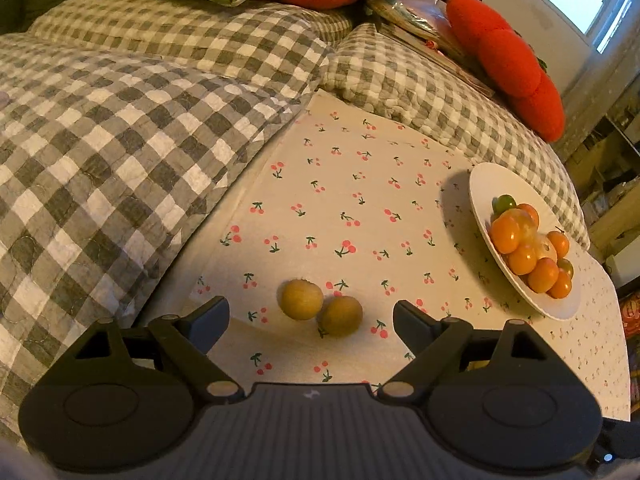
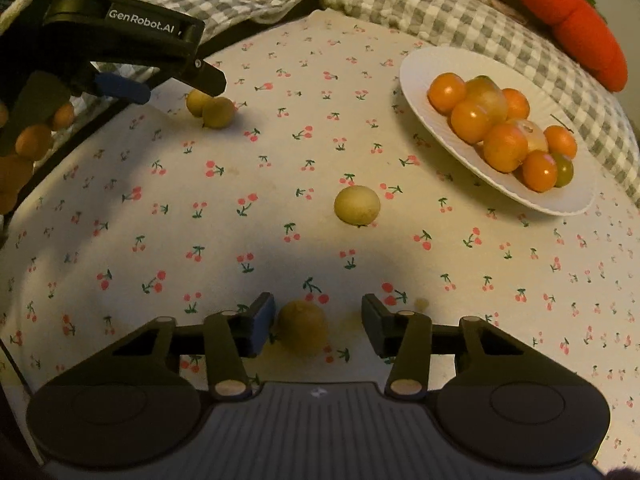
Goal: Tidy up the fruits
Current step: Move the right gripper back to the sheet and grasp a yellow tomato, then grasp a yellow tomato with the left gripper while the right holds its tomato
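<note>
"Starting at the left: how is the left gripper (image 1: pixel 310 314)?"

"Spread wide and holding nothing. A pair of brown fruits (image 1: pixel 301 299), touching each other, lies on the cherry-print cloth (image 1: pixel 360 184) just ahead, at lower centre of its view."

"And to the right?"

"A white plate (image 1: pixel 480 184) heaped with orange fruits (image 1: pixel 506 234) sits at the right edge."

"The right gripper (image 2: pixel 319 320)?"

"Its jaws are not closed. A single brown fruit (image 2: pixel 302 330) sits between them at bottom centre, close to the left finger and clear of the right one. A pale round fruit (image 2: pixel 357 205) lies mid-frame."
</note>
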Demonstrator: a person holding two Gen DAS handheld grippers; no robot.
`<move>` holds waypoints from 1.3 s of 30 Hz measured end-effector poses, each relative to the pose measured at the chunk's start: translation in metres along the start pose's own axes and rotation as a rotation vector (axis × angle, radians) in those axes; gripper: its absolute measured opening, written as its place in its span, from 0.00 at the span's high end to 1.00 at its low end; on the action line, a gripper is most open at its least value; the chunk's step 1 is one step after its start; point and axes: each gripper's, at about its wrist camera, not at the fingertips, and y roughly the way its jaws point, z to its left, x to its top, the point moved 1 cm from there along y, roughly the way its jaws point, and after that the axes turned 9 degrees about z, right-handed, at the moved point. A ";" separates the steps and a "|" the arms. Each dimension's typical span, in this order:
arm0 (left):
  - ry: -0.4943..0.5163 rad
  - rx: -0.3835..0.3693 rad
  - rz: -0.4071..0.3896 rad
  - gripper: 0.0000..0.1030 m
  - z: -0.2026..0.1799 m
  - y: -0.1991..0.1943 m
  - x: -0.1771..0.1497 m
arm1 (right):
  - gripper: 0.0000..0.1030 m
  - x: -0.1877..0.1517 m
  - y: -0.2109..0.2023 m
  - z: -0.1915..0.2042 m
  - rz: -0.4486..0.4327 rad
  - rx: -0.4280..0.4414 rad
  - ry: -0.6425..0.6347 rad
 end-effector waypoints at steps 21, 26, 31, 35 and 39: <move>-0.215 -0.059 0.019 0.34 0.020 0.010 0.005 | 0.78 0.004 -0.012 0.014 -0.081 0.039 -0.073; -0.197 -0.021 0.007 0.41 0.014 0.016 0.005 | 0.77 0.004 -0.013 0.016 -0.089 0.050 -0.074; -0.170 0.012 -0.021 0.61 0.009 0.020 0.007 | 0.77 0.004 -0.014 0.018 -0.095 0.066 -0.084; -0.114 0.055 -0.036 0.80 0.001 0.024 0.006 | 0.77 0.003 -0.014 0.019 -0.097 0.067 -0.089; -0.037 0.108 -0.048 0.82 -0.011 0.025 0.001 | 0.77 0.004 -0.014 0.017 -0.099 0.065 -0.077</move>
